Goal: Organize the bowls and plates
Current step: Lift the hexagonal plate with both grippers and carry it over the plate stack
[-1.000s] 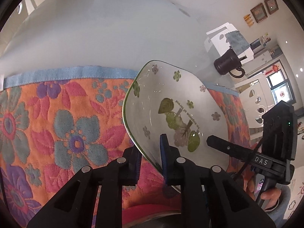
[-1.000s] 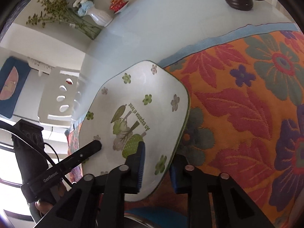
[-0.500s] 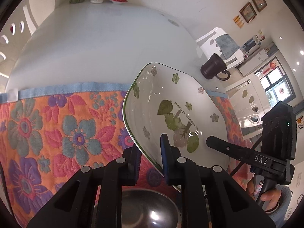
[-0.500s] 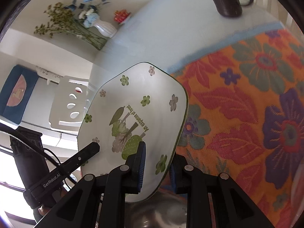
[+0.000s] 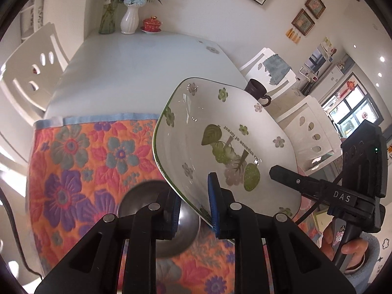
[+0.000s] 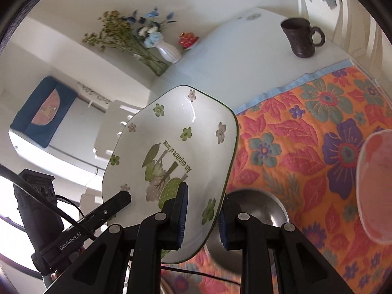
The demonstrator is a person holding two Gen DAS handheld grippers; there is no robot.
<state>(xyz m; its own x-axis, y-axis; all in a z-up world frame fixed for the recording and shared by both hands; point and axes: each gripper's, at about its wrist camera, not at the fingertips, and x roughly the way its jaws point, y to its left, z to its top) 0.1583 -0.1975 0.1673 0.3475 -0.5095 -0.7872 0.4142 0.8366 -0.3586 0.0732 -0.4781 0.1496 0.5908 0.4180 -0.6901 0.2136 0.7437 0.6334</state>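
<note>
A white square plate (image 5: 220, 134) (image 6: 176, 142) with a green rim, small flowers and a leaf print hangs tilted in the air over the floral mat (image 5: 85, 159) (image 6: 306, 134). My left gripper (image 5: 193, 203) is shut on its near left rim. On the opposite rim my right gripper (image 6: 202, 210) is shut too. Each view shows the other gripper's finger resting on the plate face. Below the plate a steel bowl (image 5: 142, 201) (image 6: 257, 210) sits on the mat, partly hidden by the fingers. A pink translucent dish (image 6: 374, 186) stands at the right edge of the right wrist view.
A dark mug (image 5: 256, 90) (image 6: 300, 39) stands on the pale blue table (image 5: 147, 73) beyond the mat. A white vase of flowers (image 5: 129, 19) (image 6: 169, 51) and a red lidded cup (image 5: 152, 24) (image 6: 188, 39) are at the far end. White chairs flank the table.
Both grippers have risen with the plate held between them. The mat has dropped away below, and the steel bowl and the pink dish have come into view.
</note>
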